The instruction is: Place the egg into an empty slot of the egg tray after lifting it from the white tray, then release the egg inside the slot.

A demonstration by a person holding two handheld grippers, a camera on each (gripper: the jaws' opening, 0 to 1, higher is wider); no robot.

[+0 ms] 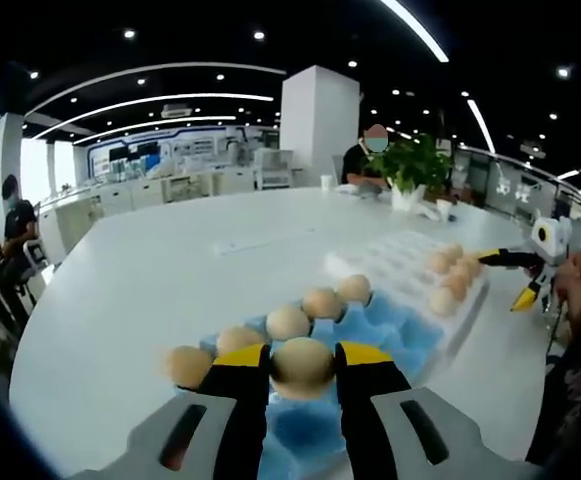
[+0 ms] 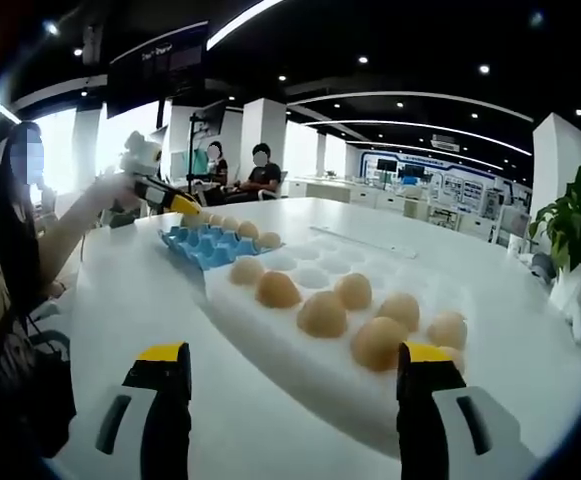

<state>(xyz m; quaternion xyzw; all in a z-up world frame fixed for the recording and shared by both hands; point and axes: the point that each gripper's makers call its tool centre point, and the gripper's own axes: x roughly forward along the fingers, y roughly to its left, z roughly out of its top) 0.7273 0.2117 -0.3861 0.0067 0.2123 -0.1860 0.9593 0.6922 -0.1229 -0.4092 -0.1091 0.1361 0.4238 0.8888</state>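
Egg (image 1: 302,362) is seen in the left gripper view, clamped between the two yellow-tipped jaws of the left tool (image 1: 303,372), above the near end of the blue egg tray (image 1: 395,322). A row of four more eggs (image 1: 288,322) is seated along the tray's left side, running away from the camera. Just beyond the blue tray, and touching it, the white tray (image 1: 390,252) is laid on the white counter (image 1: 160,270); a cluster of eggs (image 1: 454,273) is held along its right edge. At the far right the right tool (image 1: 526,278) is seen beside the white tray, its yellow tips spread apart. A potted plant (image 1: 413,165) is placed at the counter's far end, with a seated person (image 1: 366,158) behind it.

In the right gripper view the jaws of the right tool (image 2: 292,372) are set wide, with nothing between them, just short of the near edge of the white tray (image 2: 305,365). Six eggs are counted in that tray's nearer slots, the closest egg (image 2: 379,342) lying just ahead of the right-hand jaw. The blue egg tray (image 2: 206,246) is seen past the white one, with eggs along its far side. The left tool (image 2: 175,203) is seen over the blue tray's far left end, held by a hand (image 2: 105,192). Two seated people (image 2: 252,172) are noted in the background.
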